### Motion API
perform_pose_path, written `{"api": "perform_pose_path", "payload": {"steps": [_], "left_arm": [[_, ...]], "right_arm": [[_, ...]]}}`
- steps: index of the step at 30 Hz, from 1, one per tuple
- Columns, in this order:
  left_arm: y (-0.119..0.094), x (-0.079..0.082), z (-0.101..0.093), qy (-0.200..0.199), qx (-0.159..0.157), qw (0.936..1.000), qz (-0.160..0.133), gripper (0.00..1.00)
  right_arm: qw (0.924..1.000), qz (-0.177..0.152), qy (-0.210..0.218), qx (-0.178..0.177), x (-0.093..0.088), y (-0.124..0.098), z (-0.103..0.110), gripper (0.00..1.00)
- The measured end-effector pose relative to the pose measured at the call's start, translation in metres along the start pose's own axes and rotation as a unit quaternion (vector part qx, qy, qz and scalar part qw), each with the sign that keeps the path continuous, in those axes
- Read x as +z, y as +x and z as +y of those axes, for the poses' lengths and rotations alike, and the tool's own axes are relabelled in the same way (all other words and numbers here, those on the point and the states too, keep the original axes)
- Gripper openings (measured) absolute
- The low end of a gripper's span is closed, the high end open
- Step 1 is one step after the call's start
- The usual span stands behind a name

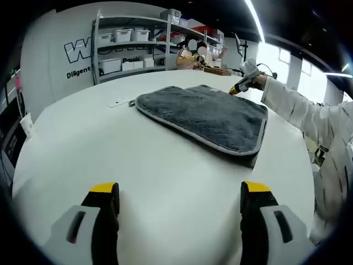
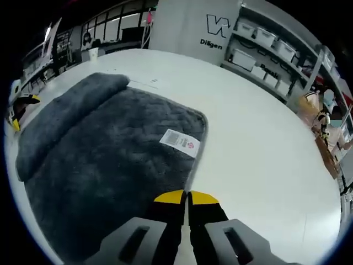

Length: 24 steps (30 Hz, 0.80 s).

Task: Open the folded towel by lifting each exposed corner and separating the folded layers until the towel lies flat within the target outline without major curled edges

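A grey plush towel (image 1: 204,116) lies folded on the white table (image 1: 138,165). My left gripper (image 1: 180,190) hovers open over bare table, well short of the towel's near edge. In the right gripper view the towel (image 2: 99,160) shows a white label (image 2: 179,142) and a thick folded layer (image 2: 60,116) along its left side. My right gripper (image 2: 186,199) is shut, its tips at the towel's edge; nothing shows between the jaws. The left gripper view also catches the right gripper (image 1: 241,86), held by a hand in a white sleeve, touching the towel's far right corner.
Small white marks (image 1: 118,102) sit on the table beside the towel's far left corner. Shelves with white bins (image 1: 124,36) line the back wall, and people sit at a far table (image 1: 196,55). A yellow tip of the left gripper (image 2: 19,110) shows past the towel.
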<state>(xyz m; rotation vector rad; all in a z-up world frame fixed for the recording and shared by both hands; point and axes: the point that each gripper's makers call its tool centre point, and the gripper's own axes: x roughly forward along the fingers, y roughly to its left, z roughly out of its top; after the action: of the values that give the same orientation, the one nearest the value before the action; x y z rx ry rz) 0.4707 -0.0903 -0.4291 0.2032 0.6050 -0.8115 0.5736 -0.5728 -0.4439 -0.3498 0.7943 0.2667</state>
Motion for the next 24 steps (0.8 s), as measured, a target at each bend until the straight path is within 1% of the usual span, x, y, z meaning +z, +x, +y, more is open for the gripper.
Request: {"api": "perform_pose_path", "payload": {"steps": [3, 4, 5, 6, 8, 10, 12, 16, 19, 20, 23, 24], "left_arm": [[0.0, 0.0, 0.0, 0.0, 0.0, 1.0, 0.0, 0.9], [0.0, 0.001, 0.0, -0.001, 0.0, 1.0, 0.0, 0.9], [0.0, 0.001, 0.0, 0.0, 0.0, 1.0, 0.0, 0.9], [0.0, 0.001, 0.0, 0.0, 0.0, 1.0, 0.0, 0.9], [0.001, 0.0, 0.0, 0.001, 0.0, 1.0, 0.001, 0.9], [0.001, 0.001, 0.0, 0.0, 0.001, 1.0, 0.0, 0.9], [0.0, 0.001, 0.0, -0.002, 0.002, 1.0, -0.002, 0.91], [0.0, 0.004, -0.001, -0.005, 0.001, 0.9999, -0.009, 0.91], [0.0, 0.005, -0.002, -0.006, -0.001, 0.9999, -0.012, 0.92], [0.0, 0.006, -0.002, -0.006, -0.001, 0.9999, -0.013, 0.91], [-0.001, 0.007, -0.003, -0.008, -0.004, 0.9998, -0.019, 0.92], [-0.001, 0.008, -0.003, -0.008, -0.005, 0.9998, -0.02, 0.92]], "right_arm": [[1.0, 0.001, 0.0, -0.006, 0.0, -0.003, -0.001, 0.0], [0.9999, 0.001, -0.001, -0.015, 0.0, -0.005, -0.004, 0.0], [0.9996, 0.003, 0.002, -0.027, -0.001, -0.008, -0.009, 0.02], [0.9996, 0.002, 0.003, -0.028, 0.0, -0.01, -0.01, 0.03], [0.9994, -0.01, 0.013, -0.031, 0.002, -0.016, -0.013, 0.03], [0.999, -0.021, 0.019, -0.035, 0.005, -0.024, -0.013, 0.07], [0.9986, -0.037, 0.017, -0.034, 0.012, -0.031, -0.01, 0.16], [0.9982, -0.048, 0.019, -0.03, 0.017, -0.045, 0.0, 0.32], [0.9984, -0.049, 0.013, -0.024, 0.018, -0.052, 0.011, 0.43], [0.9986, -0.048, 0.009, -0.021, 0.018, -0.055, 0.016, 0.48], [0.9989, -0.046, 0.007, -0.007, 0.017, -0.061, 0.03, 0.6], [0.9989, -0.047, -0.001, -0.001, 0.017, -0.064, 0.037, 0.63]]}}
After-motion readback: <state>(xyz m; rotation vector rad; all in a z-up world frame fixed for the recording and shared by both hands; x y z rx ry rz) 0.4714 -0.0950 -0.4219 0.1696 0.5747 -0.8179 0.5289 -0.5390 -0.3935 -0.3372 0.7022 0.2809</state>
